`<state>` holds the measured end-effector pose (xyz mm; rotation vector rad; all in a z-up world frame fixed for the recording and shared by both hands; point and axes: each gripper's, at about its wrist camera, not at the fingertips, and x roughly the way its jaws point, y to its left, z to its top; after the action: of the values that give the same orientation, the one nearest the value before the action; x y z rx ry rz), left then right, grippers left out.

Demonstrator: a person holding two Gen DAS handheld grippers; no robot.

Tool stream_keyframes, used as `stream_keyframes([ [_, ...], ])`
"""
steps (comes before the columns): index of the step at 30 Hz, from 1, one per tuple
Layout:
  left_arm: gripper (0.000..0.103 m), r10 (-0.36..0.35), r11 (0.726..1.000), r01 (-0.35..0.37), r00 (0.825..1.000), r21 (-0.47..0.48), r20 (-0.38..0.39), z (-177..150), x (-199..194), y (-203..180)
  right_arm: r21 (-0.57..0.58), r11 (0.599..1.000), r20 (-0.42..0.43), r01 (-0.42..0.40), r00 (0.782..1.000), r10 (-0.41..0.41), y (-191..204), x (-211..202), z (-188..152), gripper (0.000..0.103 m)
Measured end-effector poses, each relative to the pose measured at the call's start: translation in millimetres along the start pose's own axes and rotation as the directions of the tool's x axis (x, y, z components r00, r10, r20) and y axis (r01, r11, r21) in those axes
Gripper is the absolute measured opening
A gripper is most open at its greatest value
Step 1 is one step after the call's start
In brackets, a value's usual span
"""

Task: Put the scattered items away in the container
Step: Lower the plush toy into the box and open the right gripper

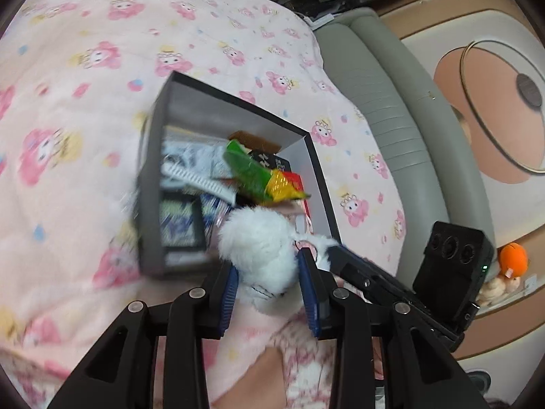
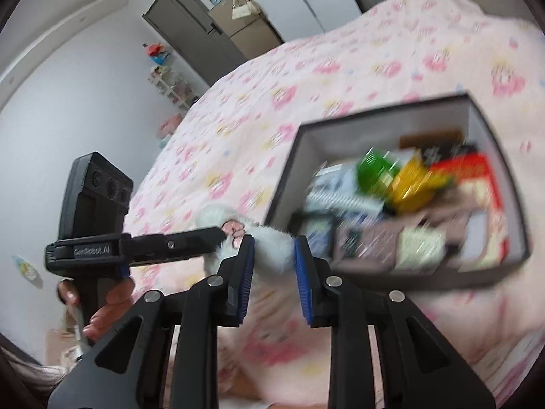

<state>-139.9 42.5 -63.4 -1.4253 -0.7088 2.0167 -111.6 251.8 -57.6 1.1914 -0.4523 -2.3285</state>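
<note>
One white plush toy [image 1: 259,245] is pinched by both grippers' fingers [image 1: 308,266] beside one filled box [image 1: 316,156].

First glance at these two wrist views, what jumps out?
A fluffy white plush toy is clamped between both grippers at once: the left gripper holds its body and the right gripper holds another part. Just beyond it, on the pink cartoon-print bedspread, sits an open dark grey box, crammed with packets, a green, yellow and red one lying on top.
</note>
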Motion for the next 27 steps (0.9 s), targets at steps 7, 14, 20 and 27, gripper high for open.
stream_keyframes([
  [7,0.029,0.137,0.99,-0.134,0.988,0.046,-0.065,36,70,-2,-0.003,0.995,-0.084,0.095,0.992,-0.095,-47,41,27,0.024],
  [14,0.029,0.294,0.953,-0.287,0.953,0.095,-0.072,39,87,0,-0.073,0.979,-0.063,0.191,0.979,-0.196,-52,55,34,0.024],
  [20,0.029,0.236,0.964,-0.224,0.969,0.145,-0.072,20,63,-6,-0.015,0.977,-0.071,0.212,0.975,-0.213,-73,33,18,0.024],
  [27,0.029,0.296,0.948,-0.271,0.943,0.17,-0.149,14,92,-3,-0.049,0.984,-0.134,0.17,0.975,-0.175,-61,47,10,0.024],
])
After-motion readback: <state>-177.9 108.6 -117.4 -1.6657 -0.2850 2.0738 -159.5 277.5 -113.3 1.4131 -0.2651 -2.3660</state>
